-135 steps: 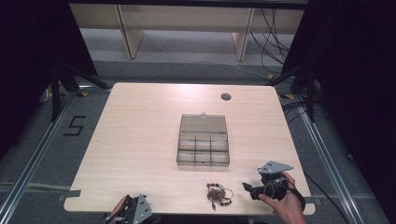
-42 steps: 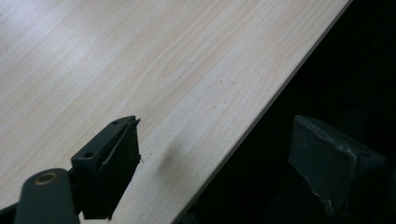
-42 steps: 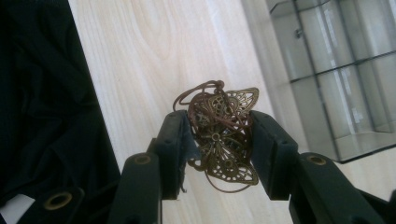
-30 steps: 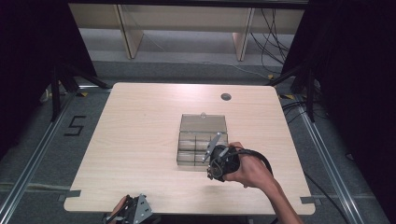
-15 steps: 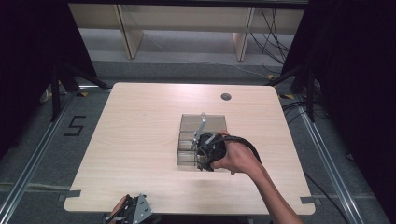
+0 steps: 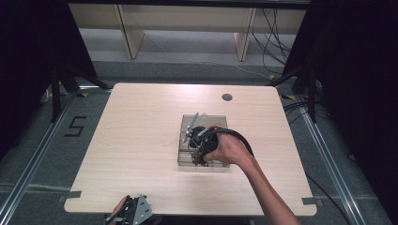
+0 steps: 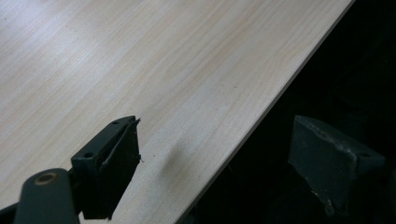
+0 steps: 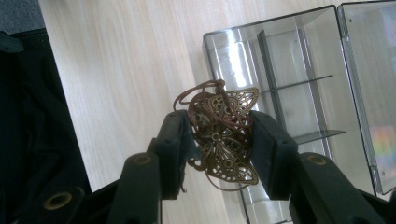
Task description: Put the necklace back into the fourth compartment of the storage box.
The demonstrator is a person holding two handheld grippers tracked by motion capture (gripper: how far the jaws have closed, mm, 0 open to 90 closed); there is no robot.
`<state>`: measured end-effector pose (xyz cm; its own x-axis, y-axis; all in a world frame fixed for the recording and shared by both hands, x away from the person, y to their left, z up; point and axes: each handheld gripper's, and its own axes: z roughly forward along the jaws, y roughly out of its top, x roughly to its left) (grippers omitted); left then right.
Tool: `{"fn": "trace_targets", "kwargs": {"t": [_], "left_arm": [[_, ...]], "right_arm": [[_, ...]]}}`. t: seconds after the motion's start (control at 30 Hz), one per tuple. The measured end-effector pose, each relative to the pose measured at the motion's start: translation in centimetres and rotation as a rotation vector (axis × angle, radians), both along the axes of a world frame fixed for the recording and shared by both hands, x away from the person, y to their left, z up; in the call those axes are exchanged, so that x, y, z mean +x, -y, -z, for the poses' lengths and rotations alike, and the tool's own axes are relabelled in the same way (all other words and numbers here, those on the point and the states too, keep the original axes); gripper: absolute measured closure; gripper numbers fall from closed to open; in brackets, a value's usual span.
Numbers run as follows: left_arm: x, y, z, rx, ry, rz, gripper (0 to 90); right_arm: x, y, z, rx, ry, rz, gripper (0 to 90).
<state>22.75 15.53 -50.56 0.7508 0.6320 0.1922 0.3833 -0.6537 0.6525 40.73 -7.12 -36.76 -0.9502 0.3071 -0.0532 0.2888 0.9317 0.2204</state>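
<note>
A bronze filigree butterfly pendant on a brown cord (image 8: 223, 133) hangs between the jaws of my right gripper (image 8: 219, 135), which is shut on it. Just beyond it lies a clear compartment box (image 8: 299, 84) with its lid folded open; its near-left corner sits under the pendant. From the high view, my right gripper (image 6: 199, 143) hovers over the left part of the box (image 6: 219, 120), held by a hand. My left gripper (image 6: 133, 212) rests at the table's front edge; its jaws stand wide apart (image 7: 215, 158) over that edge with nothing between them.
The wooden table (image 6: 141, 131) has a round cable hole (image 6: 227, 97) at the back right. Dark floor and drapes surround it. A black cable (image 6: 237, 137) loops from the right gripper over the hand.
My right gripper picked up the pendant from the table's front and carried it back-left to above the box. The left gripper has stayed put.
</note>
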Motion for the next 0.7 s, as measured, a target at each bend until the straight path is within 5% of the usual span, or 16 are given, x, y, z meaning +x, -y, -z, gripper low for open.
{"fn": "trace_targets", "kwargs": {"t": [0.7], "left_arm": [[-0.1,0.0,-0.1,-0.008,-0.002,0.007,15.8]], "right_arm": [[3.8,-3.5,2.5,-0.029,-0.023,0.029,59.1]]}}
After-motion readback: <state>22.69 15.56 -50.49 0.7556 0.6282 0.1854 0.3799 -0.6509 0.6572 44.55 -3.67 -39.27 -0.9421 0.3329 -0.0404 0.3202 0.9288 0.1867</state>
